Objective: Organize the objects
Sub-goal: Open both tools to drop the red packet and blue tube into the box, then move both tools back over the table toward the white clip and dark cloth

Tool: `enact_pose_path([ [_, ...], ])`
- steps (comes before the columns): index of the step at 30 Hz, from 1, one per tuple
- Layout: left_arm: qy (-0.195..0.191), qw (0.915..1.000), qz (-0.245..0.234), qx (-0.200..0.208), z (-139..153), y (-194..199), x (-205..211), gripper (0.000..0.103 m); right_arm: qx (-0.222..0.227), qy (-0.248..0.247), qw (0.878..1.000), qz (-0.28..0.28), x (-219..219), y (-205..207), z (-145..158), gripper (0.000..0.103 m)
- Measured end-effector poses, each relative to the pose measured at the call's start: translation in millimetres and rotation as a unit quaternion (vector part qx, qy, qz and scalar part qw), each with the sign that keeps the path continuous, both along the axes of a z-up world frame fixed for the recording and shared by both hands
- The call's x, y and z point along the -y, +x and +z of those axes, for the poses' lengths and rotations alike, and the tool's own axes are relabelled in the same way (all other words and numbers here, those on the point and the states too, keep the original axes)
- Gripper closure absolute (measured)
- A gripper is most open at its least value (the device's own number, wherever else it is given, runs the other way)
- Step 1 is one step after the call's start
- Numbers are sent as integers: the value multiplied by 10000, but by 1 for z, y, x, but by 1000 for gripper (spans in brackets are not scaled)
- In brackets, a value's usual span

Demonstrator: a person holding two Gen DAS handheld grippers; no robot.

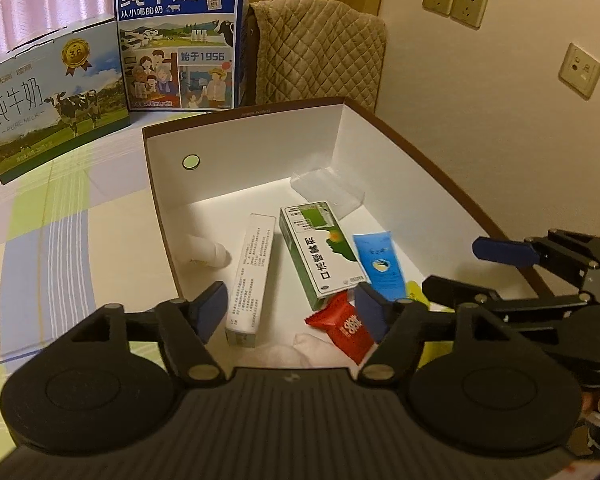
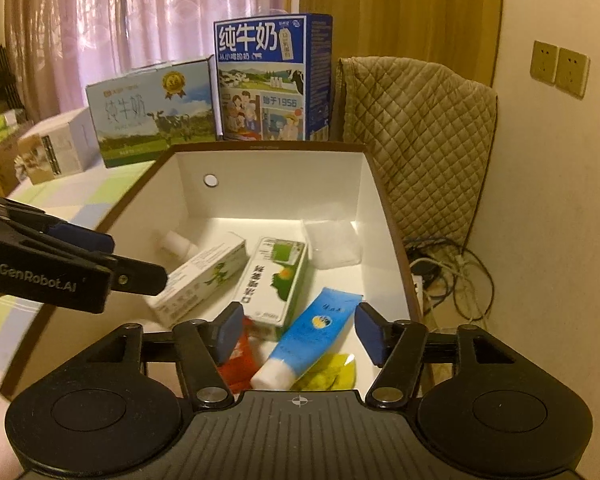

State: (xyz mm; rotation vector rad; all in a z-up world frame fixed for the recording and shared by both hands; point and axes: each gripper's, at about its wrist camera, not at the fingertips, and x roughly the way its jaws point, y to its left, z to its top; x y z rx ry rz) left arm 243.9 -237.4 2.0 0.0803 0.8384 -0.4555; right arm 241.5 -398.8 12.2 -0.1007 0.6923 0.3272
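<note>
Left gripper [image 1: 290, 312]: nearest, over the near rim of the box; fingers spread, nothing between them.
Right gripper [image 2: 298, 334]: over the box's near right part; fingers spread and empty, the tube lying below the gap.
Red packet [image 1: 346, 326]: on the box floor at the near edge, just beside the left gripper's right fingertip.
Yellow packet [image 2: 332, 372]: near right corner of the floor, partly under the tube.
Tube [image 2: 306, 340]: blue and white, cap toward the near side, slanting across the floor; its far end is close to the green box.
Green box [image 2: 276, 280]: flat in the middle of the floor, long side running near to far.
White carton [image 1: 252, 276]: long and narrow, left of the green box, close beside it.
White bottle [image 1: 206, 250]: small, on its side by the left wall.
Clear tray [image 2: 332, 242]: far right corner of the floor, see-through, details hard to make out.
Box [image 1: 440, 184]: open, white inside, brown rim, on the patterned table.
Milk cartons [image 2: 272, 76]: two standing beyond the box, well apart from the work.
Step in hand: probably between items; both grippers hover over the box.
Next move: judged from the right gripper's aim, lower it astride the tube and close, keeping clear of the yellow packet.
</note>
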Motion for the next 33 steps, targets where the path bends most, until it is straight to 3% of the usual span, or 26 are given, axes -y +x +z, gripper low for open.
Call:
enact_pose_path([
  [5,-177,9998,-64,-78,7,-12,-9,22,-96,302,9995,-77,5,-17,10,35],
  [16,-361,9993,-68,8,29,-52,-52,16,-219,906,9951,-338,8,-55,37,32],
  [25,-473,9987,204,50,43,-86,-108,16,-260,954,9950,-163,-24,-86,46,31],
  [33,-523,9968,588,142,49,-109,-165,16,-348,1034,9928,486,-90,-104,52,31],
])
